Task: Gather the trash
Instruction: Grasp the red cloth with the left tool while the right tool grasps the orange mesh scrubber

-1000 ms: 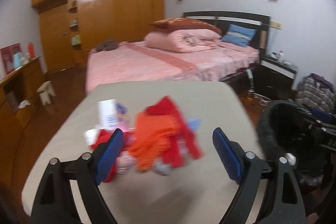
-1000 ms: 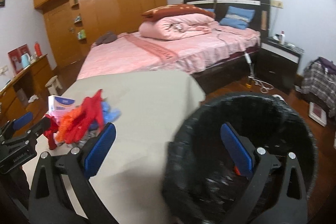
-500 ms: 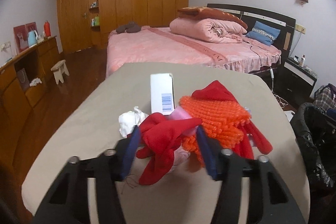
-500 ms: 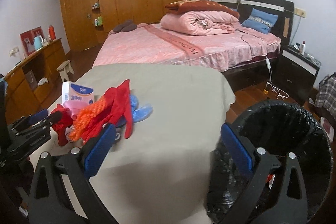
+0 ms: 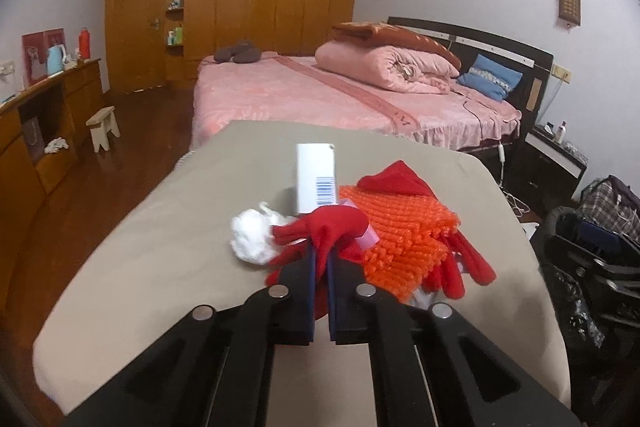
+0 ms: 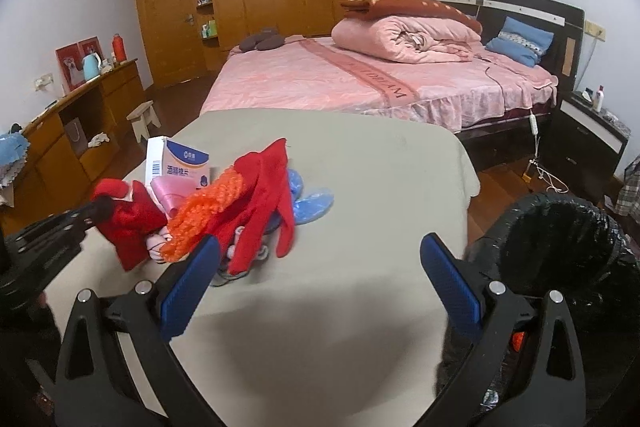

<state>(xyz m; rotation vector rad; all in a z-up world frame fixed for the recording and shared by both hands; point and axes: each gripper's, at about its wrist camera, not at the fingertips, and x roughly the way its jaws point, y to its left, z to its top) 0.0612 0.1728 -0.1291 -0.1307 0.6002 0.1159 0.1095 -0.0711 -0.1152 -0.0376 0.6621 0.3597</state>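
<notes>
Left wrist view: left gripper (image 5: 320, 259) clamped on crumpled red fabric scrap (image 5: 324, 231); black-lined round trash bin (image 6: 560, 239) lies rightward, beside the wide-open, empty right gripper (image 6: 316, 275)

A beige-covered surface (image 5: 208, 187) carries a small heap just ahead of the left tool (image 5: 320, 259). In the heap lie a red cloth (image 5: 332, 227), a white crumpled wad (image 5: 250, 237) to that tool's left, an orange knitted piece (image 5: 400, 231) to its right, and an upright white box (image 5: 315, 183) beyond. Blue plastic (image 6: 314, 201) lies on the heap's far side, ahead of the right tool (image 6: 320, 279).
</notes>
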